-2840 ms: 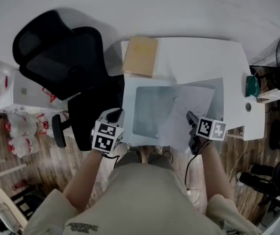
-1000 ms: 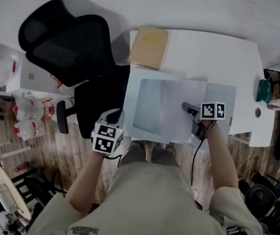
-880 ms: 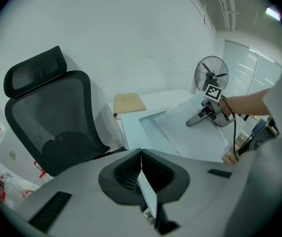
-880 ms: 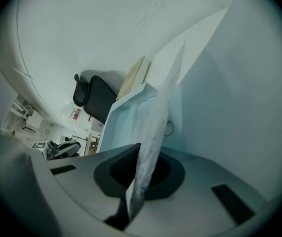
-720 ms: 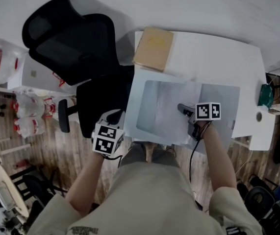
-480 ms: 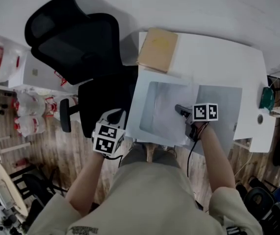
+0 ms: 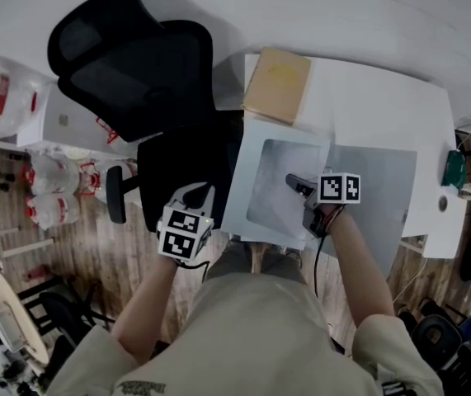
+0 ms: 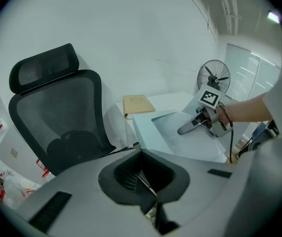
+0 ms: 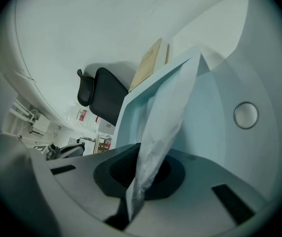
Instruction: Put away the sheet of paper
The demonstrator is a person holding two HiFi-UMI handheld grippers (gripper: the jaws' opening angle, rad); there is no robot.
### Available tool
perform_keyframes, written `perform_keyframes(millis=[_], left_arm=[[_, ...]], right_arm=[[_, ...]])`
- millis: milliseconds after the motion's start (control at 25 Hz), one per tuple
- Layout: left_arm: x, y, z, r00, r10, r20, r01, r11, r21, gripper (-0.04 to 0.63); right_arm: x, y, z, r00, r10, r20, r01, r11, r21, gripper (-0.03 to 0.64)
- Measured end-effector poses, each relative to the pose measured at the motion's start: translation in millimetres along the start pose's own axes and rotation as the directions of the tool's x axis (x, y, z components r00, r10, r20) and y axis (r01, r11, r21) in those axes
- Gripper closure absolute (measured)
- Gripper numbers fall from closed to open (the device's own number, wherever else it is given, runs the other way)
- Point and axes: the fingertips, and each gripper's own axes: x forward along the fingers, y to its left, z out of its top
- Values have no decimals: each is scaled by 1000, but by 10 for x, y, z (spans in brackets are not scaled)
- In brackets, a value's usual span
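A white sheet of paper (image 7: 270,198) lies over the left part of a grey translucent folder (image 7: 375,190) on the white table (image 7: 367,97). My right gripper (image 7: 293,183) is shut on the sheet's near edge. In the right gripper view the paper (image 9: 166,113) runs from between the jaws out across the folder (image 9: 215,93), whose round snap button (image 9: 245,115) shows at the right. My left gripper (image 7: 195,191) hangs off the table's left edge near the chair, jaws together with nothing between them. The left gripper view shows the right gripper (image 8: 185,129) over the folder.
A black office chair (image 7: 128,64) stands just left of the table. A tan envelope (image 7: 278,85) lies at the table's far left corner. A green object (image 7: 454,170) sits at the right edge. A fan (image 8: 214,78) stands behind. Plastic bags (image 7: 0,97) lie on the wooden floor.
The right gripper has carried the sheet leftward across the folder, from skewed at the right to over its left part. The left gripper has stayed where it was.
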Motion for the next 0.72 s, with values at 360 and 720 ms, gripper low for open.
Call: perform_keyframes(millis=[360,720], left_arm=[[1,99,-56,1000,-16,-4,16,1000,-1,575],[-11,134,-109,999,-35,5,35,999,-14,575]], right_arm=[[231,67,-12,998,-56,19,56,998,-8,592],[387,97,-25,990,-39,132,19,988,150,591]])
